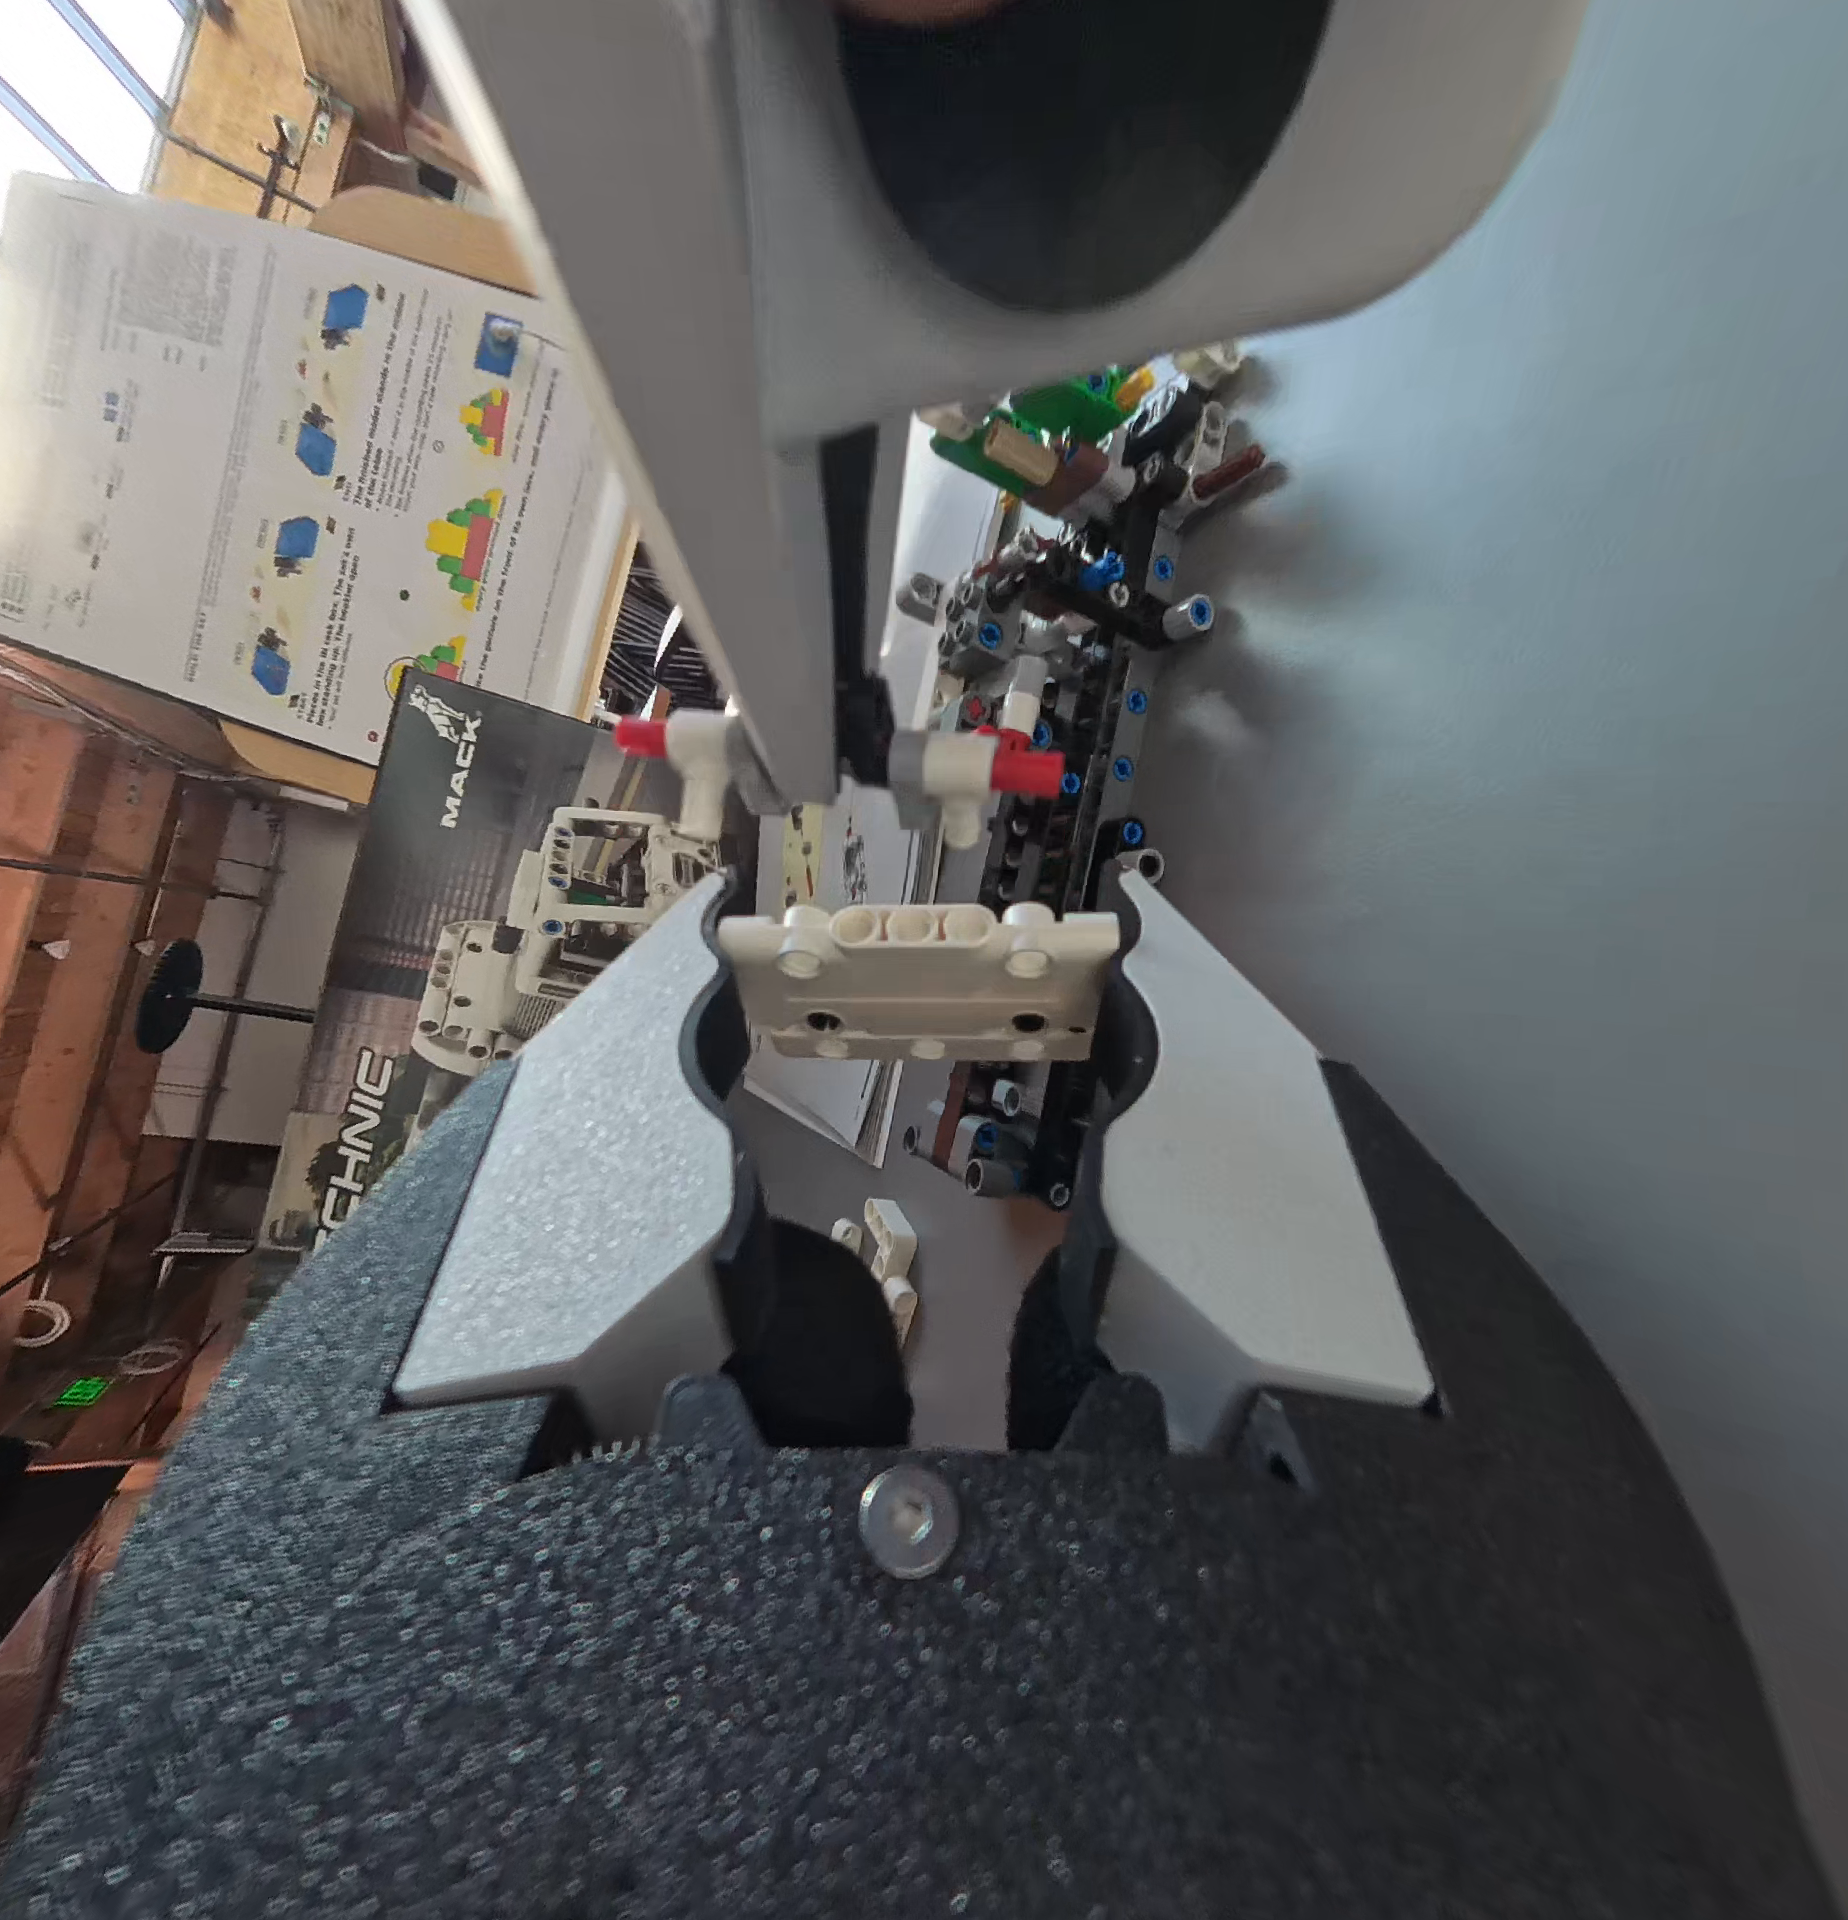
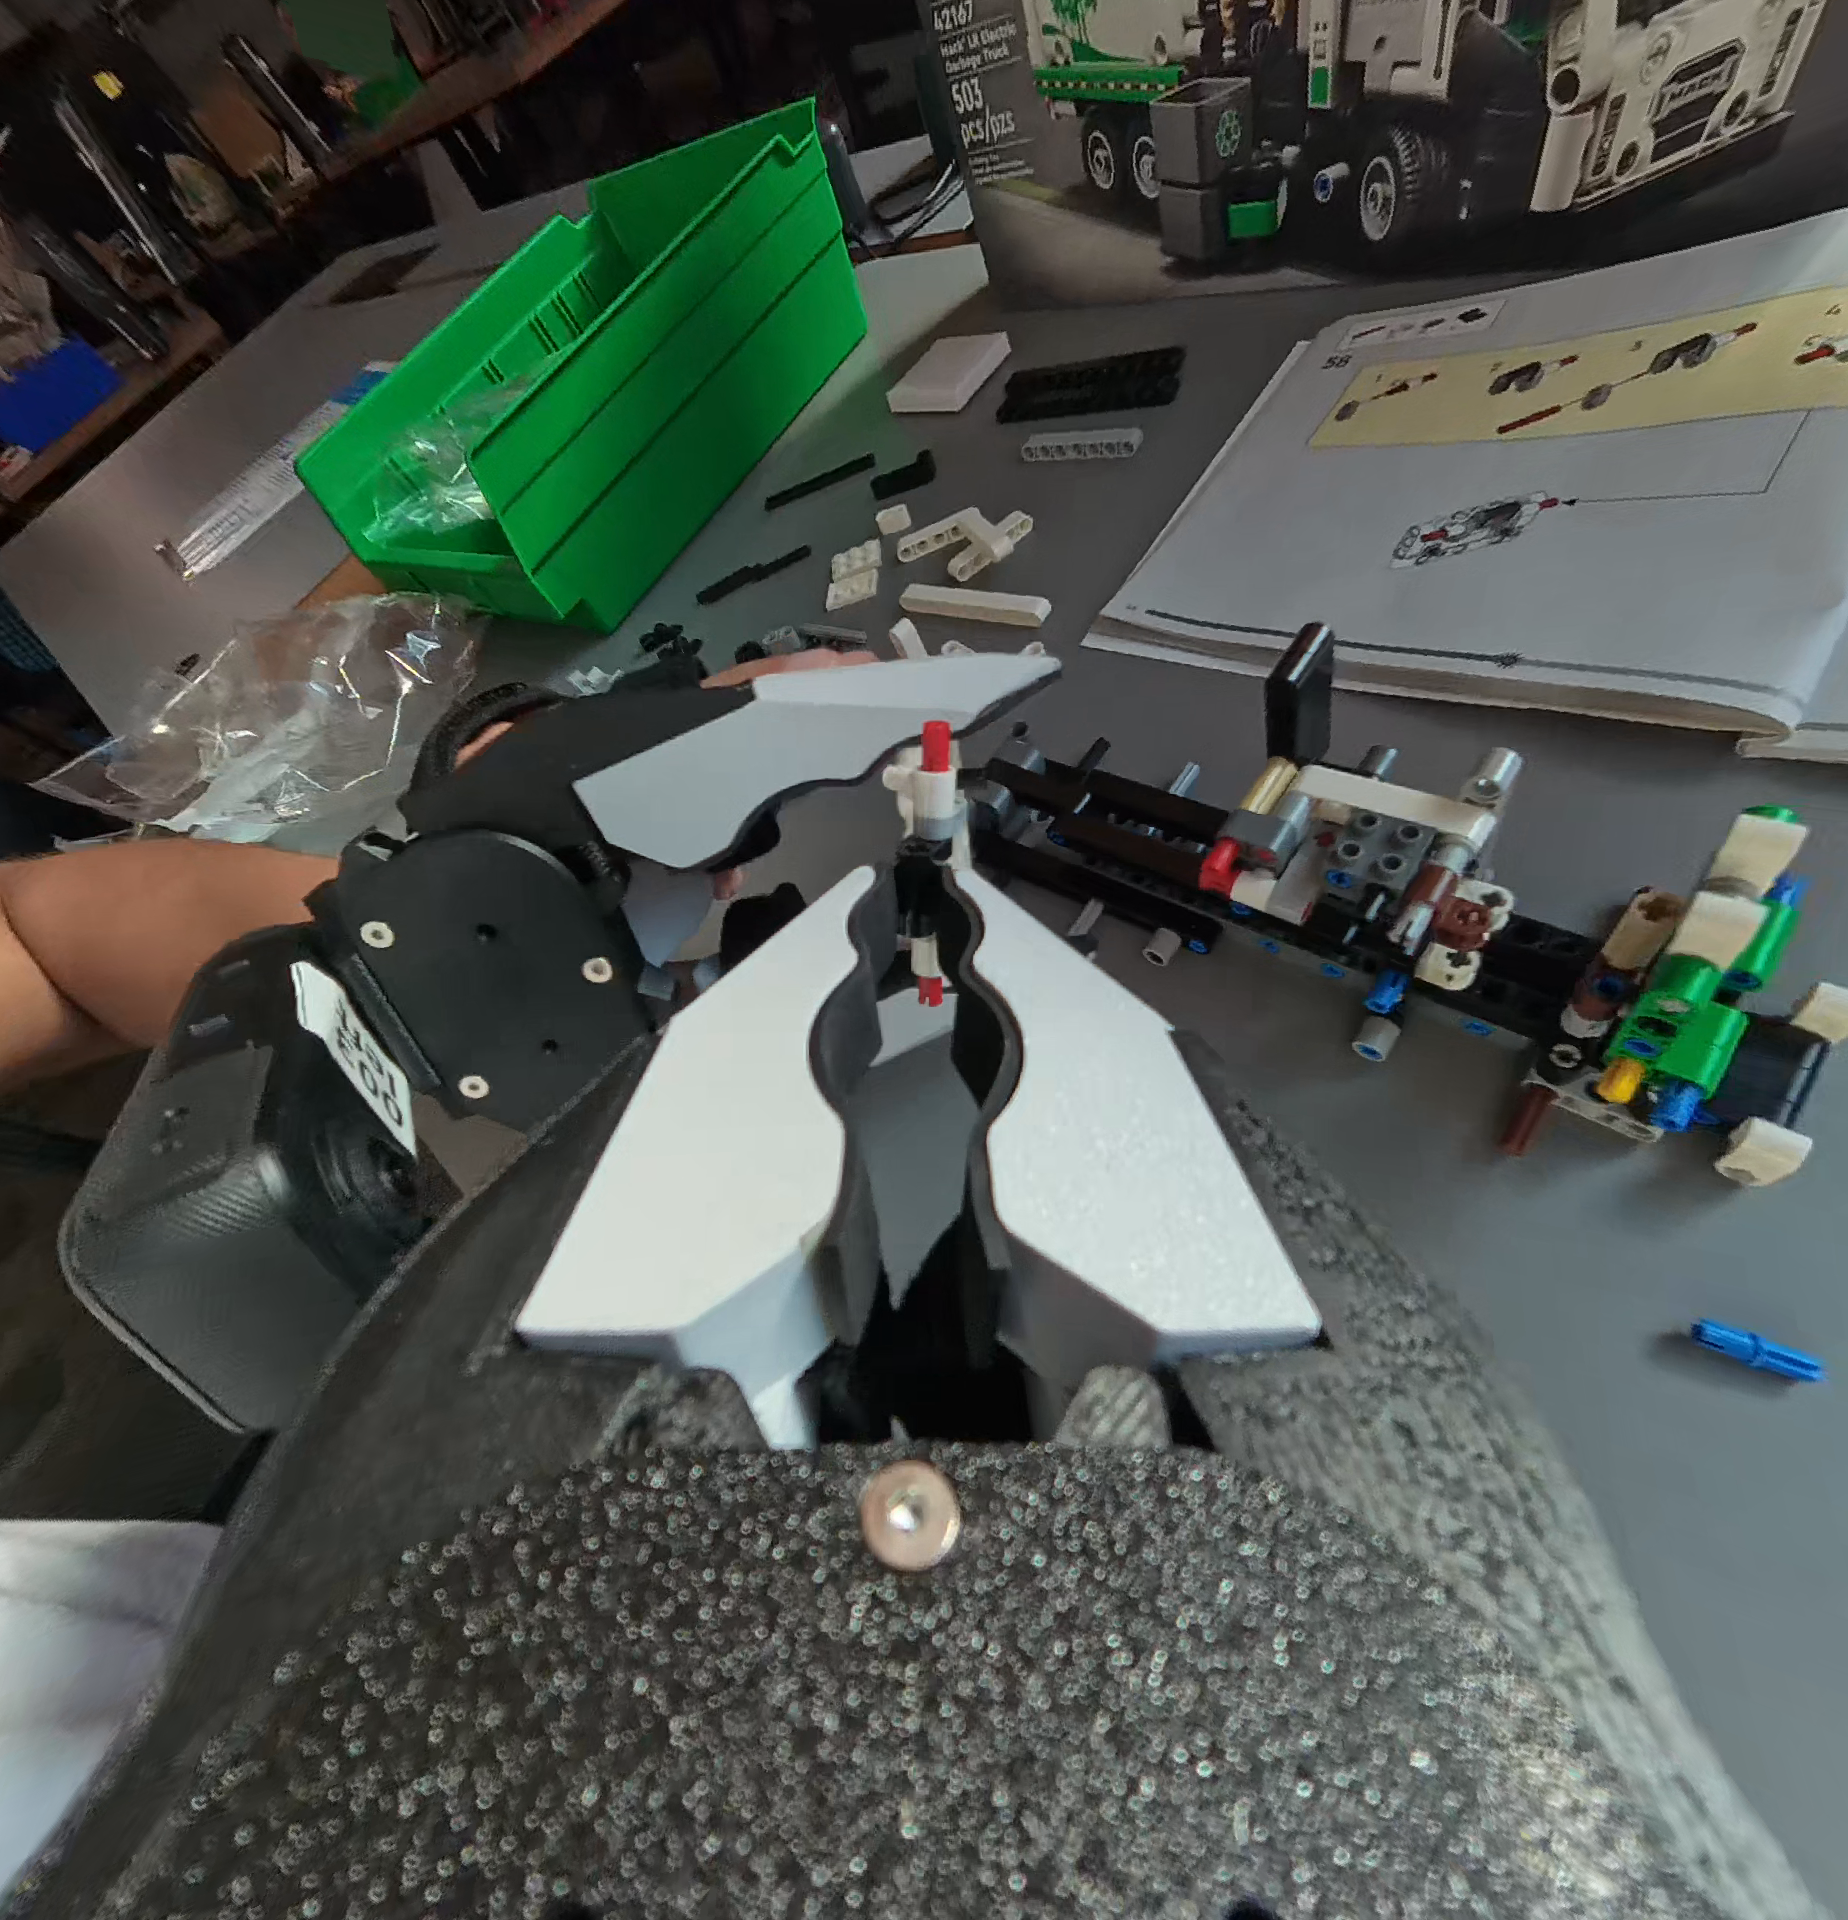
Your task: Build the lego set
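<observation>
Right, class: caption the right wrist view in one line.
Right tool pinches a small axle assembly beside the black chassis on the grey table.

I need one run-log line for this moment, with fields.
left gripper: shut on white panel piece | right gripper: shut on red-tipped axle assembly | chassis: on table

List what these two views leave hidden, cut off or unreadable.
- Left wrist view: the right tool blocks the middle of the red-tipped axle assembly.
- Right wrist view: the left tool hides what it holds.
- Right wrist view: the boxed set is cut by the top edge.
</observation>
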A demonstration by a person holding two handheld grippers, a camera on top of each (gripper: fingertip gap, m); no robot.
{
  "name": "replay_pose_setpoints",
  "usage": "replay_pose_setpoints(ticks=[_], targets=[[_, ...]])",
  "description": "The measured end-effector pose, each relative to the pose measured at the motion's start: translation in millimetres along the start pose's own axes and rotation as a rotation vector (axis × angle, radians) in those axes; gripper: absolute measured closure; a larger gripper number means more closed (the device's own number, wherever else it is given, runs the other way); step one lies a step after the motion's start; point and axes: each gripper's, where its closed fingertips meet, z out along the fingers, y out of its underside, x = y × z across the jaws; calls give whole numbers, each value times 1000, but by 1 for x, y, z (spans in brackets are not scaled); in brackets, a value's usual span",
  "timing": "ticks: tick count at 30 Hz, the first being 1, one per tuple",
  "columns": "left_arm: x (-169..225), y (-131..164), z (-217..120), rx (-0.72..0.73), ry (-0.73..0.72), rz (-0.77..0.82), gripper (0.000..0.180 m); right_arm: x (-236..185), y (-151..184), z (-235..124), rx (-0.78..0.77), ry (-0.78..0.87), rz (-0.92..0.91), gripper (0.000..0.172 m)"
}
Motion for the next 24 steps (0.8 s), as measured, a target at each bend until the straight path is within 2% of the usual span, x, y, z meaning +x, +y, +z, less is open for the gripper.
replay_pose_setpoints(ticks=[1, 3, 4, 6, 8, 11, 14, 19, 24], targets=[[0, -4, -2, 29, 13, -14, 116, 2, 0, -4, -16, -23, -3, 166], [-3, -14, -6, 102, 25, -52, 116, -1, -1, -11, -15, -146, 38, 166], [-2, -21, -10, 163, 75, -98, 116, -5, 2, -14, -44, -238, 74, 165], [-5, -32, -20, 276, 123, -178, 116, -19, -3, -23, 1, -454, 144, 166], [2, -40, -26, 368, 236, -254, 116, -29, -3, -31, 8, -634, 200, 166], [16, -51, -38, 494, 365, -266, 116, -35, -3, -33, -5, -777, 288, 167], [20, -57, -44, 541, 371, -240, 116, -33, -4, -35, -24, -839, 335, 167], [19, -54, -41, 533, 405, -294, 116, -22, 11, -25, -86, -758, 306, 166], [21, -55, -43, 544, 428, -303, 116, -28, 14, -25, -91, -847, 345, 167]])
